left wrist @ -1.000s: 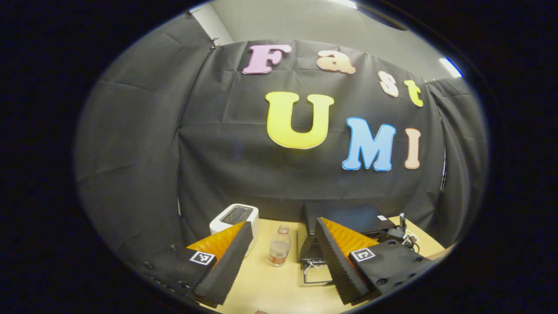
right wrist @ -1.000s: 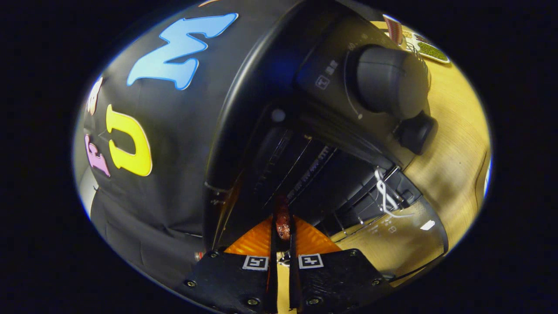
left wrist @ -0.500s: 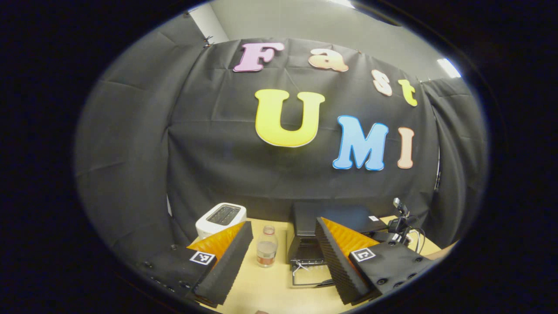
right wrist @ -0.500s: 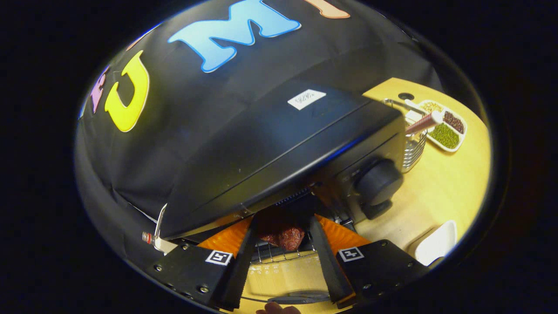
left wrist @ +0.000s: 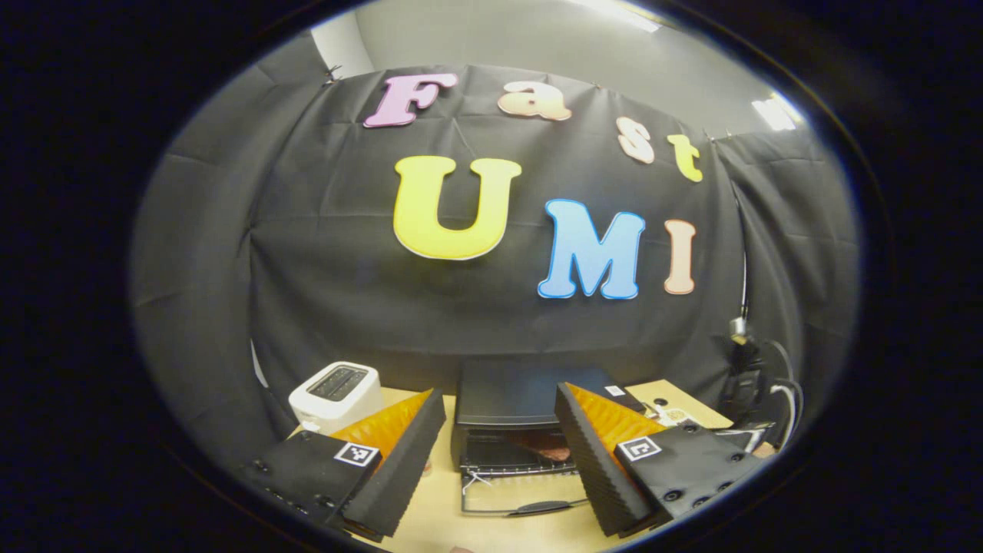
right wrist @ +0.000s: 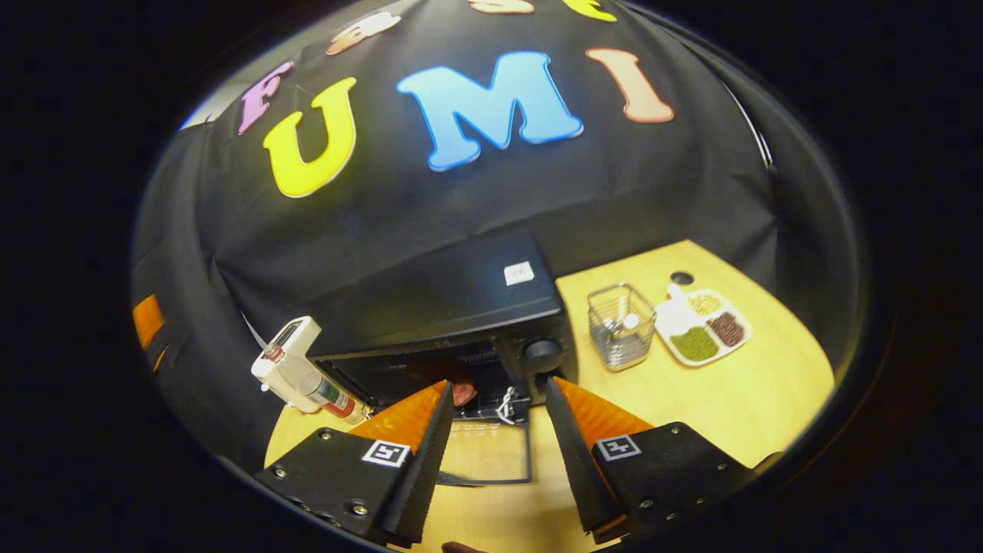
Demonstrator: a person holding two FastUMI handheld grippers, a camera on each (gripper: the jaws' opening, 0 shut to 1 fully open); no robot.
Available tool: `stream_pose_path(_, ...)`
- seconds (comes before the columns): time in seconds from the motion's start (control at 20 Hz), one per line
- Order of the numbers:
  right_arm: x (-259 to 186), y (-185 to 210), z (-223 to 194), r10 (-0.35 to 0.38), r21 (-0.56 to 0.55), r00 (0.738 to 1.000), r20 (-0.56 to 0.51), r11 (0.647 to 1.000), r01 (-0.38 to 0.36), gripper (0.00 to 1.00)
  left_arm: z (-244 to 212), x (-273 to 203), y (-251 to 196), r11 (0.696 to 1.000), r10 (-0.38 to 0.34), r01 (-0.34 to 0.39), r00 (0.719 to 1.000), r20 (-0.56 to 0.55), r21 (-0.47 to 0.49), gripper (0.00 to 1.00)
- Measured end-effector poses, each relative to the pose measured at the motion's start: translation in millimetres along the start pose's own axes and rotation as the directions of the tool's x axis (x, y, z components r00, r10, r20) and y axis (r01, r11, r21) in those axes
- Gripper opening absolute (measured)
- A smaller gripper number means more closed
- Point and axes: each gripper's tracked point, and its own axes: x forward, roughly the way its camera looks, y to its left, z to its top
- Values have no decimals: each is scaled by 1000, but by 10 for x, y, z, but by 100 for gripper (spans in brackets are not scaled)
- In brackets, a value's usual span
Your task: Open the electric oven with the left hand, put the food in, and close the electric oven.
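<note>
The black electric oven [left wrist: 530, 392] stands on the wooden table with its glass door [left wrist: 522, 495] folded down flat. A reddish-brown piece of food [left wrist: 551, 450] lies on the rack inside. My left gripper [left wrist: 499, 393] is open and empty, hovering well in front of the oven. In the right gripper view the oven [right wrist: 445, 307] is lower centre, with its door [right wrist: 484, 453] down and the food [right wrist: 463, 392] inside at the left of the opening. My right gripper [right wrist: 498, 386] is open and empty, held back from the door.
Left of the oven are a white toaster [left wrist: 335, 393] [right wrist: 286, 359] and a bottle [right wrist: 332, 396]. A wire basket [right wrist: 620, 326] and a divided dish of beans [right wrist: 703, 334] sit on the table [right wrist: 737, 407] to the right. Cables hang at the far right [left wrist: 756, 376].
My right gripper opened, left the food on the oven rack and pulled back away from the oven. The left gripper's view shifted so the oven sits centred between its fingers.
</note>
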Motion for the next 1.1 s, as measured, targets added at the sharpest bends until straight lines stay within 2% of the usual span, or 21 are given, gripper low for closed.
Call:
stream_pose_path(0.15, -460, -169, 500, -21, -82, 989, 148, 996, 33, 74, 63, 20, -274, 1000, -14, 13, 1000, 24, 18, 97)
stream_pose_path(0.25, -757, -215, 801, -23, -118, 971, 236, 992, 52, 73, 70, 27, -464, 1000, -27, 26, 999, 29, 16, 100)
stream_pose_path(0.45, -1151, -298, 1156, -18, -115, 943, 331, 992, 59, 74, 102, 11, -809, 998, -49, 48, 998, 44, 26, 100)
stream_pose_path(0.65, -1388, -437, 1297, -14, -125, 924, 382, 990, 66, 74, 90, -22, -1050, 998, -60, 59, 997, 42, 26, 100)
stream_pose_path(0.8, -1424, -411, 1329, 18, -142, 921, 388, 989, 40, 90, -45, 1, -1098, 998, -60, 59, 998, 8, 32, 100)
stream_pose_path(1.1, -1480, -423, 1366, 31, -155, 920, 391, 987, 32, 91, -602, 91, -1072, 998, -41, 46, 992, -121, 36, 100)
